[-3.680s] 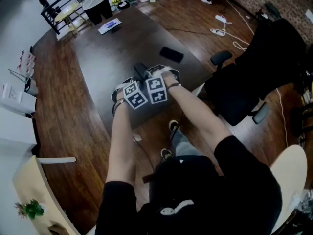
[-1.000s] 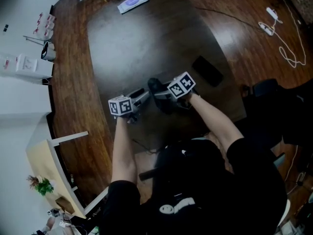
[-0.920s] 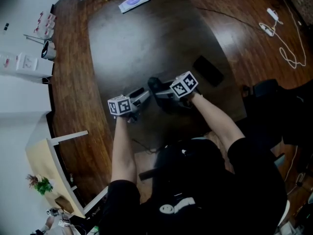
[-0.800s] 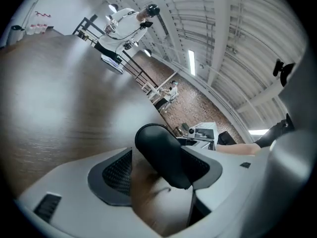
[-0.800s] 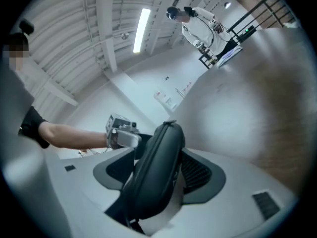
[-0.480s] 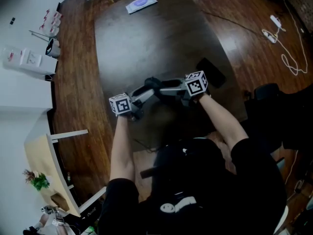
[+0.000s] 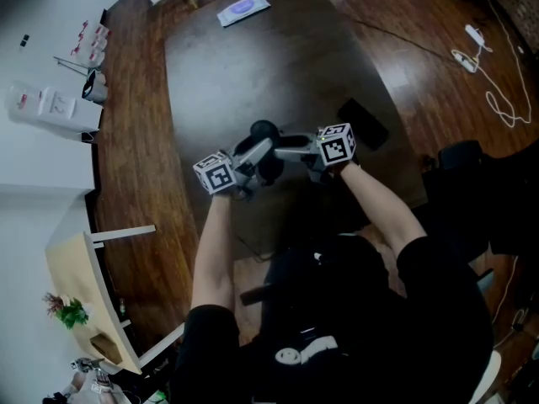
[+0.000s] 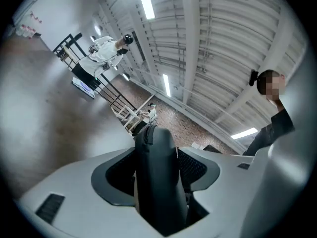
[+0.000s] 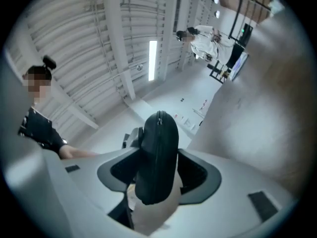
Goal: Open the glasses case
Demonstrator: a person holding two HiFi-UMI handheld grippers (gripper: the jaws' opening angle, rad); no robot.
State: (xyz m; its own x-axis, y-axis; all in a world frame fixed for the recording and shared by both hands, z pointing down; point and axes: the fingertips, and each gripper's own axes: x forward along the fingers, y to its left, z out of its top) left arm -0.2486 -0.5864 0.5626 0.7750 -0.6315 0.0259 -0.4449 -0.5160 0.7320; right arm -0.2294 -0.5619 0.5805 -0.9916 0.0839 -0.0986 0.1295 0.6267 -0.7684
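left gripper [image 8: 158,182] low in frame, grey jaws just been closing, black glasses case [image 8: 155,155] upright between them, pads against its two sides; behind it ceiling strip lights [image 8: 145,0], person in black [image 8: 271,120] at right, person in white [image 8: 106,51] far back beside black rack [image 8: 69,46], blurred brownish surface [image 8: 34,108] at left, probably the table

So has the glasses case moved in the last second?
Yes, upward. The glasses case lay on the dark table left of the black phone; now it is raised off that table.
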